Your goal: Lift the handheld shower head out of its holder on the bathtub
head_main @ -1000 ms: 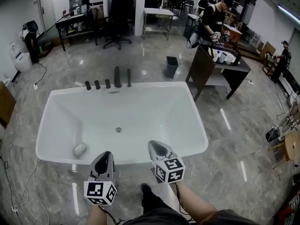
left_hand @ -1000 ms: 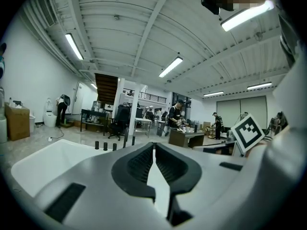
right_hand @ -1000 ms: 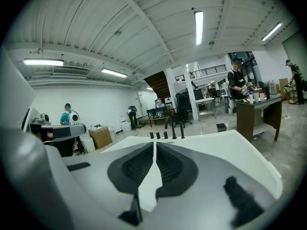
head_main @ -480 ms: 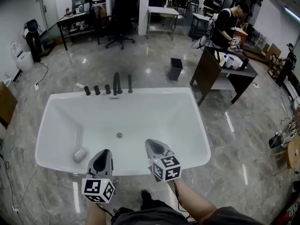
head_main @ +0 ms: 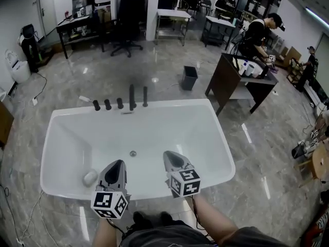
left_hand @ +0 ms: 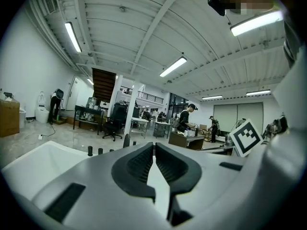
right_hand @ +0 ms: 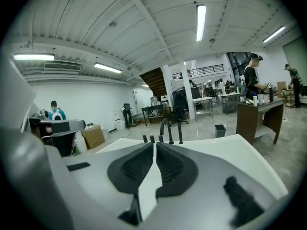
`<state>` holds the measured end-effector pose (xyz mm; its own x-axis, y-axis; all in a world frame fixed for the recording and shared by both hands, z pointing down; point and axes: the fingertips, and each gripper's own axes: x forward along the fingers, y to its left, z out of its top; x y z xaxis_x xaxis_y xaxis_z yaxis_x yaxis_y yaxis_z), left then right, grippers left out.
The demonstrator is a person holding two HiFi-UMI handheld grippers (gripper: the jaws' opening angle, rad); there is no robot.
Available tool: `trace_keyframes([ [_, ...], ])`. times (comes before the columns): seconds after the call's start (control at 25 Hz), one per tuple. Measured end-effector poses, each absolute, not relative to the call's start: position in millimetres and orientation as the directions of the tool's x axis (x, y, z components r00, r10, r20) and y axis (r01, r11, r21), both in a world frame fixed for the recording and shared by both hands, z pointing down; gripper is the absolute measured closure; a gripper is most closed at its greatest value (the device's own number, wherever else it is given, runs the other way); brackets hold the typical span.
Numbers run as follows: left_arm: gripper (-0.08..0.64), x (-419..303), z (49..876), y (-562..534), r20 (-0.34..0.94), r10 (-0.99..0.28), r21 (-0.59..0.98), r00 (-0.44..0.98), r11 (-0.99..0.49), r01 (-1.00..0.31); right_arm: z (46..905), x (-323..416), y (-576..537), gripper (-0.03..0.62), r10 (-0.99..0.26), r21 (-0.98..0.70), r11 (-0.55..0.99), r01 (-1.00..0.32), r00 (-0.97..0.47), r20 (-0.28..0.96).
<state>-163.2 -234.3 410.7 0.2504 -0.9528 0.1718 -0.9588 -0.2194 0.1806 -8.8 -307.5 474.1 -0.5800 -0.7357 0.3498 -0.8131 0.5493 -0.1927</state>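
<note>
Since the earlier frames you have carried both grippers forward. They were short of the bathtub's [head_main: 61, 138] near rim then, and now they hang over the rim with their tips above the basin. The tub fills a little more of the head view, and its far-rim fittings sit slightly nearer to you.

Your left gripper [head_main: 117, 163] has its jaws pressed together at the tips, with only a thin slit showing between the ribbed dark pads and nothing in them. Your right gripper [head_main: 168, 155] is the same, closed and empty. Each has a smooth grey shell and carries a cube with black-and-white square markers at its rear.

The handheld shower head [head_main: 145, 95] stands in its holder on the far rim, well apart from both grippers. It is a slim, straight, matte black rod standing upright. Just left of it is the taller black spout [head_main: 132, 96], which the right gripper view shows arching over. Further left are three short black knobs [head_main: 108, 104] in a row.

The tub is glossy white and rectangular with rounded corners. A small round metal drain [head_main: 133, 153] sits in its floor, and a smooth grey pebble-shaped object [head_main: 90, 177] lies near its left end. The floor [head_main: 267, 163] is polished grey stone that reflects the ceiling lights.
</note>
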Motion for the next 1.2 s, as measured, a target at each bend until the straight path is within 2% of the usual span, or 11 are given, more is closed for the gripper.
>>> trace_keyframes([
  [0.32,0.534,-221,419,-261,0.173,-0.921,0.210,0.349,-0.311,-0.927,481,-46,-325,0.561,-0.802,-0.185,0.437,-0.880,-0.474,0.363],
  [0.56,0.534,-241,433,-290,0.183,-0.907,0.228,0.378,-0.335,-0.914,490,-46,-347,0.561,-0.828,-0.176,0.374,-0.910,-0.414,0.379],
  [0.84,0.534,-244,445,-320,0.217,-0.911,0.229,0.350,-0.301,-0.926,506,-50,-383,0.561,-0.812,-0.191,0.389,-0.901,-0.433,0.391],
  [1.2,0.534,-213,454,-388,0.239,-0.927,0.237,0.288,-0.231,-0.944,522,-34,-473,0.560,-0.779,-0.194,0.449,-0.872,-0.489,0.392],
])
